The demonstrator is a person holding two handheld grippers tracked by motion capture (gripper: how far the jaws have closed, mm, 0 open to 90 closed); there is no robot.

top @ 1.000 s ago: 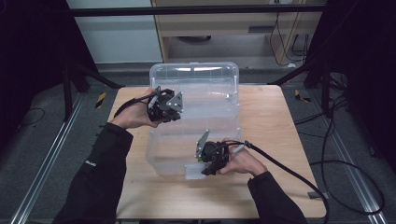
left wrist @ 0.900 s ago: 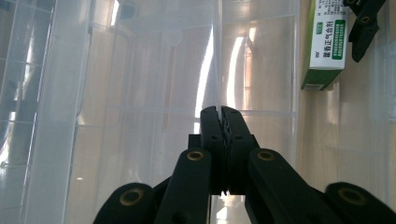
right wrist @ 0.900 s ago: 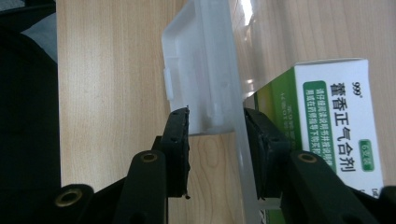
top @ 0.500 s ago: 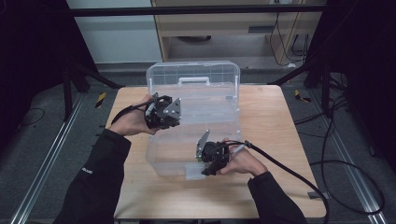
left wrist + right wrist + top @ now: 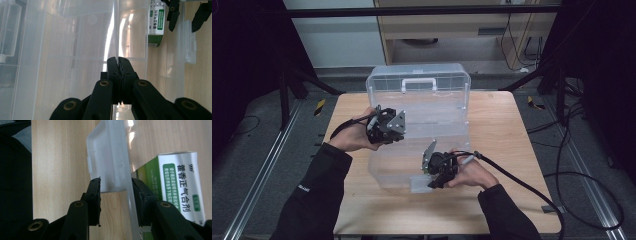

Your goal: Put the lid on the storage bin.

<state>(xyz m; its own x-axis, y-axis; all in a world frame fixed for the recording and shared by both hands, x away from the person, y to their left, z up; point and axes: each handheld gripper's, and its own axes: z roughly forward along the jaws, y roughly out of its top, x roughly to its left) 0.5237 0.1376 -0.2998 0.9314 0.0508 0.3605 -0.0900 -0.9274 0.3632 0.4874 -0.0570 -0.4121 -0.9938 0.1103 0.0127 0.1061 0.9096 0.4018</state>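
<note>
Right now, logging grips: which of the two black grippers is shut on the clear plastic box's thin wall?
The left gripper: jaws clamped on the clear plastic box wall. The right gripper stands open around the white latch.

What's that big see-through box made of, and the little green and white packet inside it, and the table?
The box looks like clear, glossy plastic: the table shows through it and light glints off its walls. The packet seems to be printed cardboard with a slight sheen and sharp folded edges. The table looks like pale wood or wood-look laminate, with visible grain.
</note>
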